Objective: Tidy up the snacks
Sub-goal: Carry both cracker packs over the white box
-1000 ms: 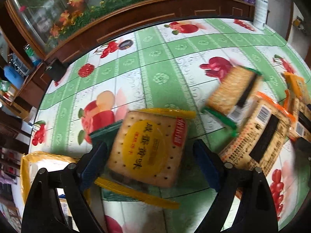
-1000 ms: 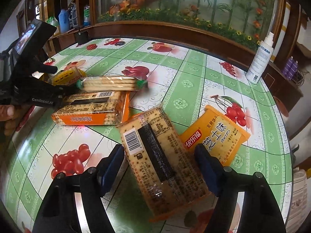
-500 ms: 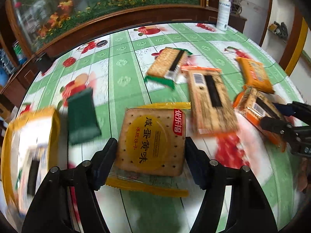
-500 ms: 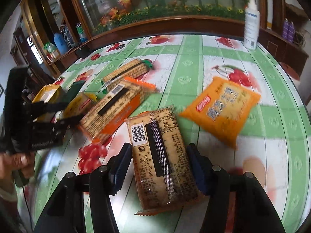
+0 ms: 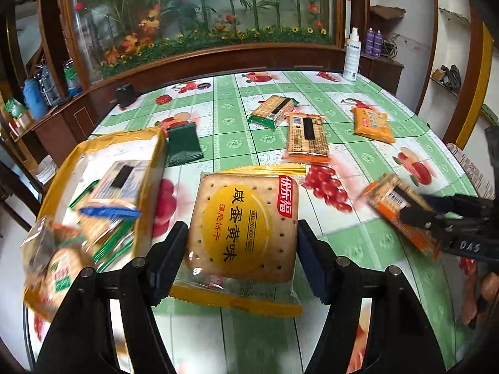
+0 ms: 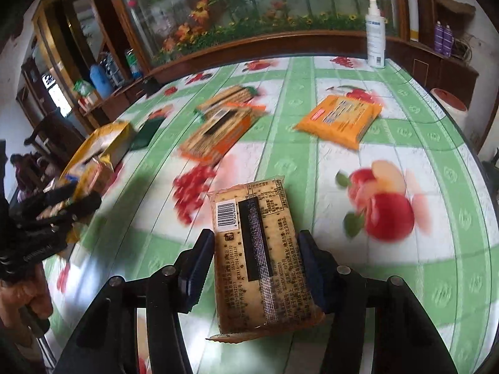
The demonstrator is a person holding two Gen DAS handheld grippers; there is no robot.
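Observation:
My left gripper [image 5: 241,257] is shut on a yellow salted egg yolk biscuit pack [image 5: 246,230] and holds it above the table. To its left lies an open yellow bag [image 5: 103,180] with several snack packs inside. My right gripper [image 6: 254,266] is shut on an orange cracker pack [image 6: 259,249], barcode side up, lifted off the table; this pack also shows at the right of the left wrist view [image 5: 399,208]. Loose on the table are a green-edged cracker pack [image 5: 273,110], an orange-edged cracker pack [image 5: 307,140], an orange cheese biscuit pack [image 5: 371,123] and a dark green packet [image 5: 184,148].
The round table [image 6: 389,162] has a green fruit-print cloth. A white spray bottle [image 6: 375,35] stands at the far edge by the wooden ledge. A small black object [image 5: 124,95] sits at the far left. The left gripper [image 6: 53,208] shows at the left of the right wrist view.
Both grippers have closed on their packs and lifted them up and back from the table. The left one has swung towards the yellow bag, which has come into view.

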